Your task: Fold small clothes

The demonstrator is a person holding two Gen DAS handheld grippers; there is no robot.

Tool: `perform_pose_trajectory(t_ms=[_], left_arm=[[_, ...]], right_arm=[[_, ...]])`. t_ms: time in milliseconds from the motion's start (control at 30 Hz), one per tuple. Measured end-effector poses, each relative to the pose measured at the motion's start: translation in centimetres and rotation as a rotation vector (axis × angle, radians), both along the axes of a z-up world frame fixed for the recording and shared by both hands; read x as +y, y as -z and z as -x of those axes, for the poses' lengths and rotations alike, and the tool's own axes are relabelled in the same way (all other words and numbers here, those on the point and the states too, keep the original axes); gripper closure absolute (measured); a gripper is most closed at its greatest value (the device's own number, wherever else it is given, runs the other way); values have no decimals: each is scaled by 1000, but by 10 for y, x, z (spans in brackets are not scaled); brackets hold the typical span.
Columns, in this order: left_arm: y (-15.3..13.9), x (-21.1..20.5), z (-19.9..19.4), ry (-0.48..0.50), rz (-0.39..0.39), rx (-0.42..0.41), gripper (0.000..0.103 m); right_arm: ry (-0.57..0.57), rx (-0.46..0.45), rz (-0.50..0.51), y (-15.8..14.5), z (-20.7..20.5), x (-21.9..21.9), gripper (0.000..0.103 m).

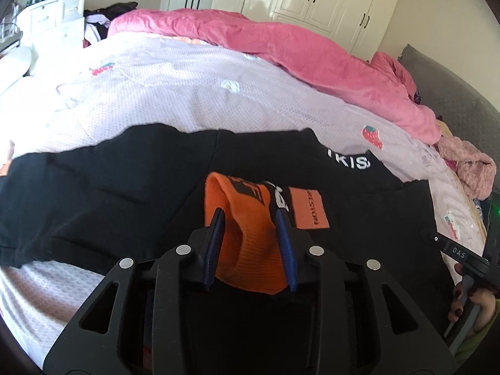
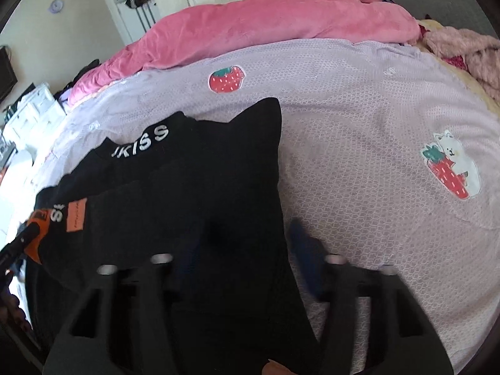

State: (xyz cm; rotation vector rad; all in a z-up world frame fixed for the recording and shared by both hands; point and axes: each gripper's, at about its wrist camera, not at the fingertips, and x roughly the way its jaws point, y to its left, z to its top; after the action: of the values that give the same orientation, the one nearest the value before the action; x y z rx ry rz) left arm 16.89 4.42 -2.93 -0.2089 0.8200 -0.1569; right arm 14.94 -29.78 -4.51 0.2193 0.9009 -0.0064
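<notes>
In the left wrist view, our left gripper (image 1: 250, 215) has its two blue-padded fingers (image 1: 215, 243) clamped on the orange knitted cuff (image 1: 247, 234) of a black garment with white lettering (image 1: 109, 187). The cuff bulges up between the fingers, and an orange rectangular label (image 1: 307, 207) sits on the garment just right of the gripper. The garment is spread across the lilac strawberry-print bed cover (image 1: 187, 93), reaching far to the left of the gripper. A crumpled pink plush blanket (image 1: 281, 47) lies on the bed beyond the garment. At the lower right edge we see a hand (image 1: 468, 303) on a black handle.

In the right wrist view, our right gripper (image 2: 247, 250) is blurred; its fingers stand apart, one over the black garment, the other over the bed cover just past the garment's right edge (image 2: 281, 187). We cannot tell whether any cloth lies between them. The garment's folded layers stretch up and left from the gripper.
</notes>
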Motion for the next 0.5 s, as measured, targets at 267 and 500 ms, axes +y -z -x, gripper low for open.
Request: perform_pose_trajectory(t_ms=[267,500], left_arm=[[-1,-24,5,42,-50,-28,86],[10,-11,2,12,-45,22,80]], right_arm=[[6,-55,-4,-3,6,-25,90],[4,-43,138,-2,7,-12,79]])
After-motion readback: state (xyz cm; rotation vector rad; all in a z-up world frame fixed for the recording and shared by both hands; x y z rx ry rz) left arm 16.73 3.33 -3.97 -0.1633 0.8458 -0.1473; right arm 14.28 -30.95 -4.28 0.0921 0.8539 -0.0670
